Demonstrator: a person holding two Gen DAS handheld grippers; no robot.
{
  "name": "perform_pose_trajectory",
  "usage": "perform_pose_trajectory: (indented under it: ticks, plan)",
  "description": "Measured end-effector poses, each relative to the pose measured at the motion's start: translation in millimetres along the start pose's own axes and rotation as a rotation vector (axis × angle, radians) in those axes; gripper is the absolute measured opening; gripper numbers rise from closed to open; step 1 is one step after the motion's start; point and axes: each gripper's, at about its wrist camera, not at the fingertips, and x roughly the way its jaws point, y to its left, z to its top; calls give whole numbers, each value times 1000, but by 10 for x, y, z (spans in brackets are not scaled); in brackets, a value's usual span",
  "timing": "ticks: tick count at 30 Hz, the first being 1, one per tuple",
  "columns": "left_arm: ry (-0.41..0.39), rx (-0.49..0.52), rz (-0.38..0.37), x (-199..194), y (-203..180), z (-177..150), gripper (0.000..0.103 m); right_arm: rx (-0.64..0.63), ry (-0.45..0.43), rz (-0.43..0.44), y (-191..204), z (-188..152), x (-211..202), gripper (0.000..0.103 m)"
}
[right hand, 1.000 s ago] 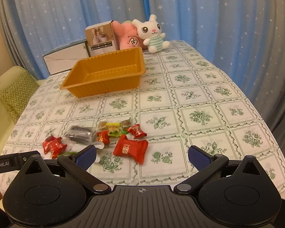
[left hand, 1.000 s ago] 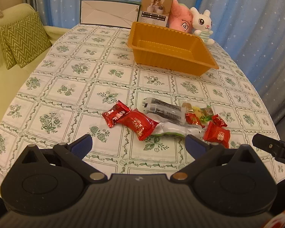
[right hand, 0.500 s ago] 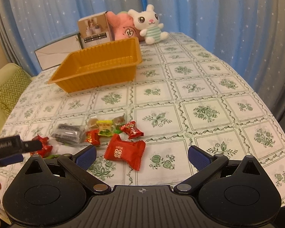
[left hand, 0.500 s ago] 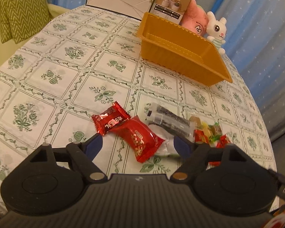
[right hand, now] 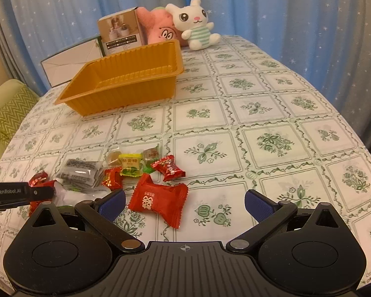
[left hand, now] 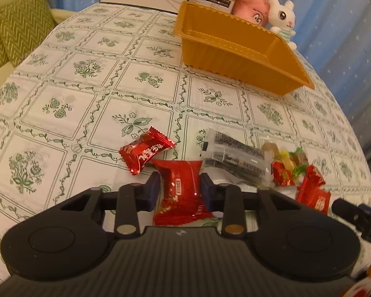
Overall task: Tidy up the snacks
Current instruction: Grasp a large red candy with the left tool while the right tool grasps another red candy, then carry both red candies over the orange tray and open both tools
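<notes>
Closing on the big red snack packet point(left hand: 183, 193), the left tool point(left hand: 180, 188) has dropped from wide open a second ago to pads pinching both sides of the wrapper, which sits directly between the fingers on the counter point(left hand: 86, 91). Right tool point(right hand: 184, 205) is lower than before, jaws still spread wide, nothing gripped; the red double-happiness packet point(right hand: 159, 201) lies between its fingers, nearer the left one, untouched. Count: one orange tray point(left hand: 237, 49), empty, at the far side of the counter; two plush toys behind it, pink point(right hand: 158, 28) and white bunny point(right hand: 194, 26); two boxes; five red packets across the views, one dark clear-wrapped bar point(left hand: 235, 159), one strip of small mixed candies point(right hand: 133, 163).
</notes>
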Motion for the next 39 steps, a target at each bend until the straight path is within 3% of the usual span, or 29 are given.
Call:
perform_pose_trajectory:
  ticks: [2, 3, 4, 6, 14, 20, 25, 30, 39]
  plan:
    - [-5, 36, 4, -18, -17, -29, 26, -8, -3, 8, 21, -4, 14, 102]
    - [-8, 52, 7, -31, -25, -45, 26, -12, -7, 12, 36, -4, 23, 98]
    - [-12, 65, 10, -45, -32, -59, 25, -18, -8, 15, 52, -5, 39, 87]
    - [-22, 86, 17, -81, -50, -83, 24, -31, 3, 12, 94, -11, 98, 80]
    - [-68, 91, 13, -272, -23, -62, 24, -242, 36, -18, 276, -77, 291, 75]
    - [-66, 97, -17, -320, -84, -80, 24, -268, 49, 12, 324, -104, 406, 75]
    - [-65, 100, -28, -367, -120, -130, 24, -262, 45, 36, 320, -115, 415, 55]
    - [-67, 106, -34, -436, -148, -161, 24, -251, 18, 30, 312, -109, 315, 42]
    - [-86, 117, -46, -579, -189, -151, 24, -242, -14, 48, 351, -160, 111, 33]
